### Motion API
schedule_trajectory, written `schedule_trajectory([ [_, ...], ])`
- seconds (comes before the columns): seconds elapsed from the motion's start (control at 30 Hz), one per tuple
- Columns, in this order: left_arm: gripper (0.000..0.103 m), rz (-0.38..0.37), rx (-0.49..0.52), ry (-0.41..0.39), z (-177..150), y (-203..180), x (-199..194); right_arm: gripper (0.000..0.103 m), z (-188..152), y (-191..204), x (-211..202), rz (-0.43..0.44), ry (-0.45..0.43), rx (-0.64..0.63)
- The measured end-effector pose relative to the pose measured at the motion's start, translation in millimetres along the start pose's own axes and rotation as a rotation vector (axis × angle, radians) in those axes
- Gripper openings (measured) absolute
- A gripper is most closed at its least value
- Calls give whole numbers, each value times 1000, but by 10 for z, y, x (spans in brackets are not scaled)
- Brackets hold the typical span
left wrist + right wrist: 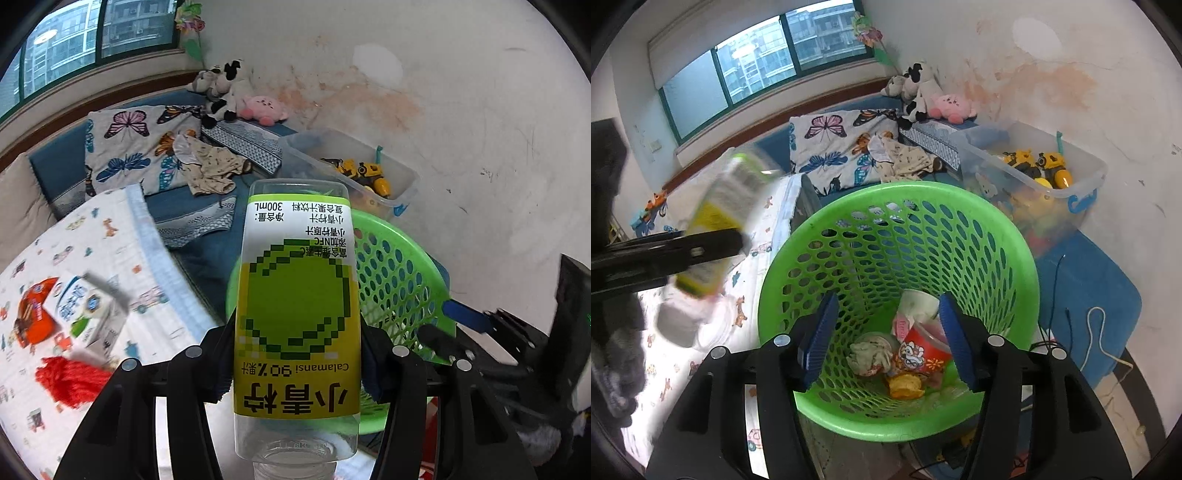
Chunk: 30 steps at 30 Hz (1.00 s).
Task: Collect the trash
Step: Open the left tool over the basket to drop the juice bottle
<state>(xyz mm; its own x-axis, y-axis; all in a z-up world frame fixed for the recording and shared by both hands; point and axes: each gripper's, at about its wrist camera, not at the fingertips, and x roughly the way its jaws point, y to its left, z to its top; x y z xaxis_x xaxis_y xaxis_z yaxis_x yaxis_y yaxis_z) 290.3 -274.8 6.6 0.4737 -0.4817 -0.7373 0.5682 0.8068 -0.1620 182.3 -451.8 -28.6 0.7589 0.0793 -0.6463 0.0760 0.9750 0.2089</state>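
Note:
My left gripper (295, 354) is shut on a clear empty bottle (297, 288) with a green and yellow label, held neck toward the camera. Behind it stands the green perforated basket (399, 266). In the right wrist view my right gripper (886, 339) hangs open over the basket (886, 192) with nothing between its blue pads (820, 332). Inside the basket lie a red printed cup (919, 354), a crumpled tissue (870, 354) and other scraps. The bottle (720, 221) appears blurred at the left. On the bed lie a milk carton (88, 314) and an orange wrapper (35, 314).
A clear plastic bin (1086, 173) with yellow toy trucks sits right of the basket against the wall. Plush toys (923, 96), a butterfly pillow (831, 147) and clothes lie on the blue bed. A red fluffy item (74, 380) rests on the printed sheet. A cord (1097, 332) crosses the blue mat.

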Motion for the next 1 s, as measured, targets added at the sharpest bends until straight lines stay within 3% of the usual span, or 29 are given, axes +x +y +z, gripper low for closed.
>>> schedule_trajectory([
  [0.57,53,-12,24,105,48,-256,593,59,-133,-182,-75,-7,3,46],
  [0.9,53,-50,15,68,104,-302,658,59,-155,-191,-79,1,5,54],
  [1.0,63,-62,5,54,126,-336,666,59,-176,-192,-93,-1,5,58],
])
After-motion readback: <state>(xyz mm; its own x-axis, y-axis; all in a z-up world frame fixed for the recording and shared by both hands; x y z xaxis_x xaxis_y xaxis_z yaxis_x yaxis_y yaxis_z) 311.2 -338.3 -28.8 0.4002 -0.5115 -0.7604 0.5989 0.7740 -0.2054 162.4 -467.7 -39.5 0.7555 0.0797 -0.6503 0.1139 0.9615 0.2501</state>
